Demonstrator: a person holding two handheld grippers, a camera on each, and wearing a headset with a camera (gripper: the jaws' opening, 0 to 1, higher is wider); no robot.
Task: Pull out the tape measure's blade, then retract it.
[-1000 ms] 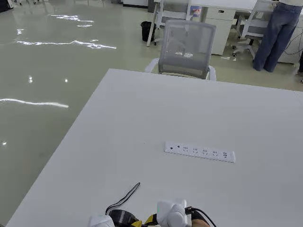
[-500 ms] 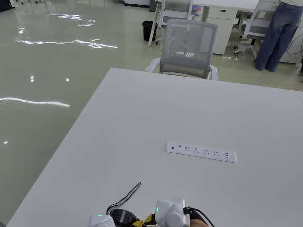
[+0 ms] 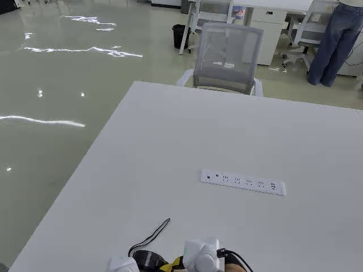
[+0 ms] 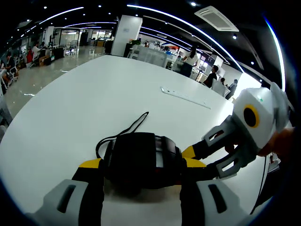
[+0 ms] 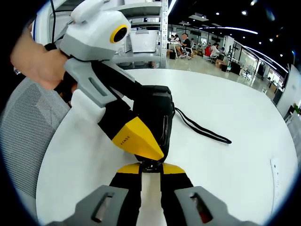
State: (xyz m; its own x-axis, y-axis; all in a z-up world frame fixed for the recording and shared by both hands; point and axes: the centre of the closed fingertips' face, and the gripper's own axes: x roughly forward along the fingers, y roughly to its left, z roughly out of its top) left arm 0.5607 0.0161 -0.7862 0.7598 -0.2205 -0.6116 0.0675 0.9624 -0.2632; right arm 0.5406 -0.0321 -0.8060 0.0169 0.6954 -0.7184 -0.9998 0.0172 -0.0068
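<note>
On table (image 3: 227, 130): tape measure (image 3: 148, 259) at near edge, power strip (image 3: 243, 182) beyond; chair (image 3: 227, 51) behind.

nothing can be read for certain. in the right gripper view a short line of small dark letters stands on the yellow pad (image 5: 136, 141) of the left gripper (image 4: 142, 165), where it presses against the black tape measure (image 5: 157, 110); the letters are too small to make out. in the head view the marks on the white power strip (image 3: 243, 182) and the colourful poster (image 3: 235, 12) on a far cabinet are too blurred to read.
</note>
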